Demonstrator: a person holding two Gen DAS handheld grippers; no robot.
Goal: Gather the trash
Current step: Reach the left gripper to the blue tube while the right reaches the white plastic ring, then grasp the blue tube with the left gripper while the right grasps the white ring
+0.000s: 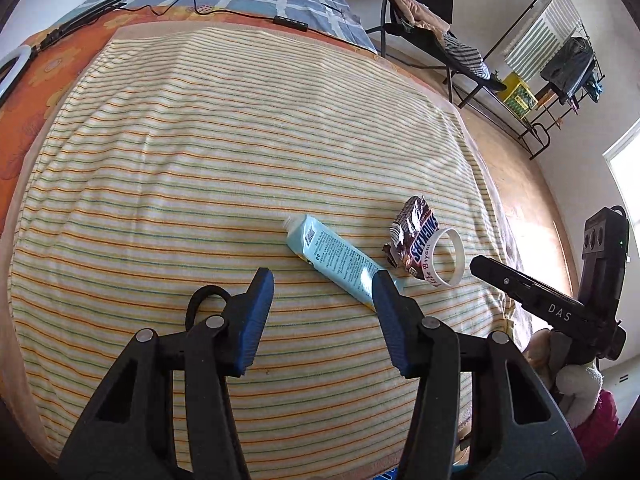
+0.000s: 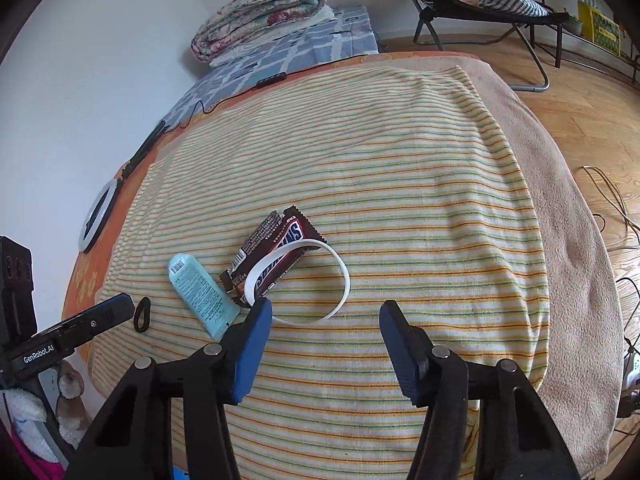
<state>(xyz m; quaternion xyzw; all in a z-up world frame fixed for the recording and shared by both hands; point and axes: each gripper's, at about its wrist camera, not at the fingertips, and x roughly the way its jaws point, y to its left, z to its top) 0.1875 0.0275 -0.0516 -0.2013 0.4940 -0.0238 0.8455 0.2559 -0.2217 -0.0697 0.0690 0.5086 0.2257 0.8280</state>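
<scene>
A brown Snickers wrapper (image 1: 416, 236) (image 2: 274, 248) lies crumpled on the striped blanket (image 1: 200, 140) (image 2: 400, 184). A white wristband (image 1: 450, 258) (image 2: 346, 280) rests partly on it. A light blue tube (image 1: 340, 260) (image 2: 200, 292) lies just left of the wrapper. A black hair tie (image 1: 192, 304) (image 2: 142, 314) lies further left. My left gripper (image 1: 323, 280) is open and empty, its right fingertip over the tube's end. My right gripper (image 2: 325, 312) is open and empty, just short of the wristband. The right gripper's body shows at the edge of the left wrist view (image 1: 560, 304).
The bed's right edge drops to a wooden floor (image 2: 592, 92) with cables (image 2: 616, 208). A folding chair (image 2: 480, 4) and a clothes rack (image 1: 552, 60) stand beyond. A folded quilt (image 2: 260, 12), a black cable (image 1: 192, 4) and a white ring light (image 2: 96, 216) lie at the far side.
</scene>
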